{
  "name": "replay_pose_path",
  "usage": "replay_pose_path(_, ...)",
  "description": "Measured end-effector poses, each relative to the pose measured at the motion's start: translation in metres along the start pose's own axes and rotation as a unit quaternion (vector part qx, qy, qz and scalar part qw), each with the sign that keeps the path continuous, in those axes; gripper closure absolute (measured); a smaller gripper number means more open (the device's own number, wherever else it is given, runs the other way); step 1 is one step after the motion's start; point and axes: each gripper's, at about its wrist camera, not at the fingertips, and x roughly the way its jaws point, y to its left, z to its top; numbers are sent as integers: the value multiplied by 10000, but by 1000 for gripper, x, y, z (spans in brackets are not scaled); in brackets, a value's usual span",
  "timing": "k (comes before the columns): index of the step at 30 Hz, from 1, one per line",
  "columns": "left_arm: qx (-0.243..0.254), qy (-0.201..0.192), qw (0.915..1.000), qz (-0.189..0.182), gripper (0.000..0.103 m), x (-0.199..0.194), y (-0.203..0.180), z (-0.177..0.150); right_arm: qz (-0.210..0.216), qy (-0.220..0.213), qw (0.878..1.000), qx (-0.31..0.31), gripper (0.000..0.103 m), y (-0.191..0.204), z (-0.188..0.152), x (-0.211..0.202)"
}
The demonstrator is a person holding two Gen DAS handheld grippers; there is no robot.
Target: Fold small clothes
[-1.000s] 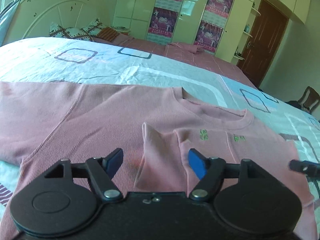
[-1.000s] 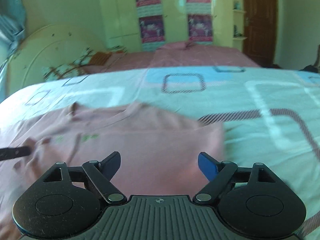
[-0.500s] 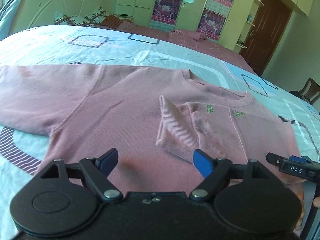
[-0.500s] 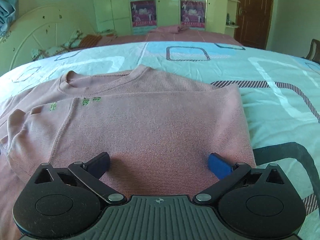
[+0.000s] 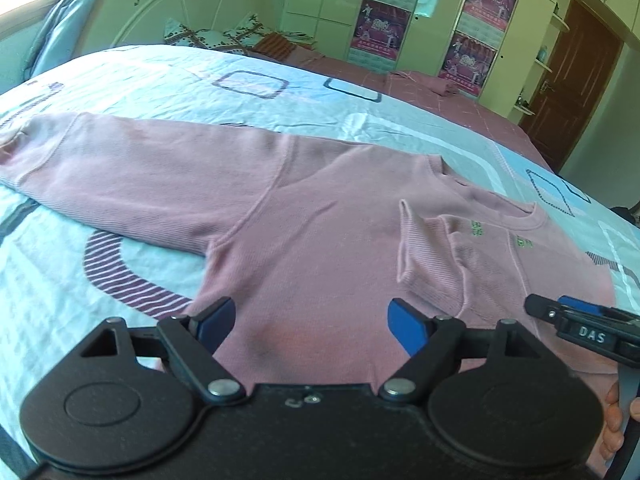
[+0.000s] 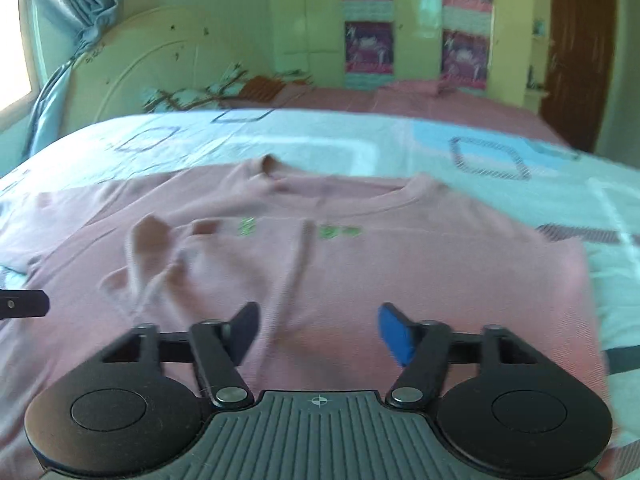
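Judging by how the pink top [image 5: 304,240] lies on the bed [image 5: 168,92], I'd say the fold is partly done: the right sleeve [image 5: 432,256] is already turned in across the chest, while the left sleeve [image 5: 132,176] lies stretched out flat and is yet to fold, as is the body. My left gripper [image 5: 310,322] hangs wide and empty over the hem, the left sleeve well off to its left. My right gripper [image 6: 316,330] is also wide and empty above the folded side.
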Motion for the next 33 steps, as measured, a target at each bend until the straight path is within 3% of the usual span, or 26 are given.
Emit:
replay_pose_path(9, -234, -13, 9996, 148, 19, -4, 53, 12, 240, 119, 9996, 125, 41, 47, 7, 10)
replay_pose_path(16, -985, -62, 9948, 260, 19, 0, 135, 33, 22, 200, 9994, 294, 41, 77, 11, 19)
replay_pose_path(21, -1824, -115, 9825, 347, 21, 11, 213, 46, -137, 203, 9983, 533, 41, 92, 16, 26)
replay_pose_path(23, -2192, -214, 9752, 208, 23, 17, 243, 51, -209, 194, 9979, 582, 41, 97, 18, 28)
replay_pose_path(30, -2917, -578, 9547, -64, 28, 44, 298, 79, -536, 150, 9960, 703, 41, 105, 25, 34)
replay_pose_path(32, -3083, -729, 9484, -111, 36, 53, 308, 86, -607, 146, 9954, 732, 41, 104, 27, 36)
replay_pose_path(33, -3145, -785, 9460, -78, 47, 55, 314, 87, -648, 147, 9951, 738, 41, 103, 28, 37)
